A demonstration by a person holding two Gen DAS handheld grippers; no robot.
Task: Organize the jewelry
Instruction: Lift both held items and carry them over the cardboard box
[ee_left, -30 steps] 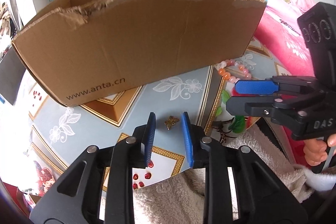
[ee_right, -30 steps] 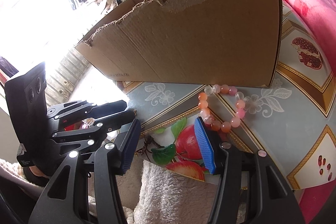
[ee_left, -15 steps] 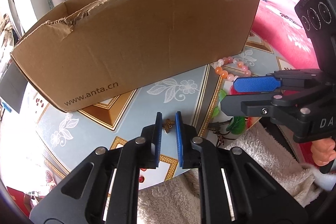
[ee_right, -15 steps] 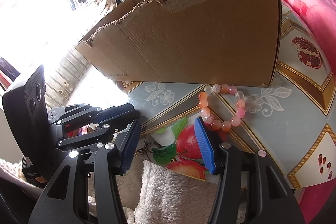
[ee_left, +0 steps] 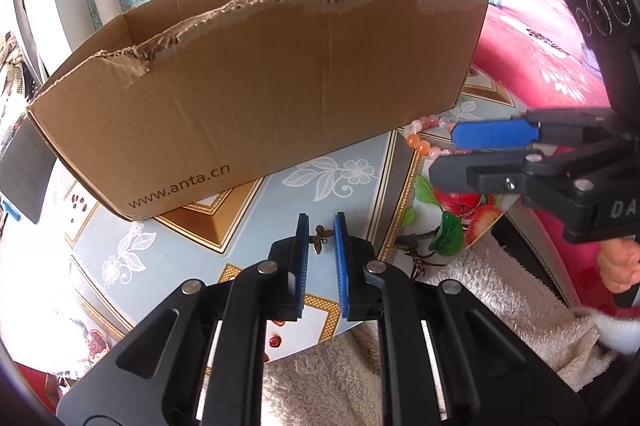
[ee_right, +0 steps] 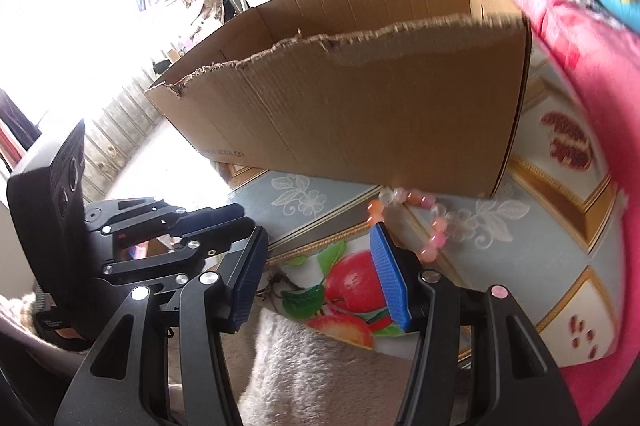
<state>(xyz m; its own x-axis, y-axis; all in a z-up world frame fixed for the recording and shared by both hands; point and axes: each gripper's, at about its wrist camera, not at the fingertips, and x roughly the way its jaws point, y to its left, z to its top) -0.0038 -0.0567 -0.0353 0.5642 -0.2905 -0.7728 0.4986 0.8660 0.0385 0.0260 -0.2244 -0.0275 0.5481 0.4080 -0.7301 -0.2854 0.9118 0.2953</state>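
Observation:
A small bronze butterfly charm (ee_left: 322, 237) lies on the patterned table between the blue pads of my left gripper (ee_left: 321, 222), whose jaws are narrowed around it with a small gap on each side. A pink and orange bead bracelet (ee_right: 430, 222) lies at the foot of the torn cardboard box (ee_left: 256, 98) and also shows in the left wrist view (ee_left: 424, 136). My right gripper (ee_right: 318, 246) is open and hovers just short of the bracelet. A dark thin piece of jewelry (ee_left: 416, 250) lies near the table's front edge.
The box (ee_right: 360, 106) fills the back of the table and is open at the top. A fluffy white towel (ee_left: 480, 298) lies at the front edge. A pink quilt (ee_right: 592, 74) rises on the right. The right gripper's body (ee_left: 560, 162) reaches in beside my left gripper.
My left jaws have narrowed from wide open to close around the butterfly charm. My right gripper has risen and moved forward toward the bracelet, staying open.

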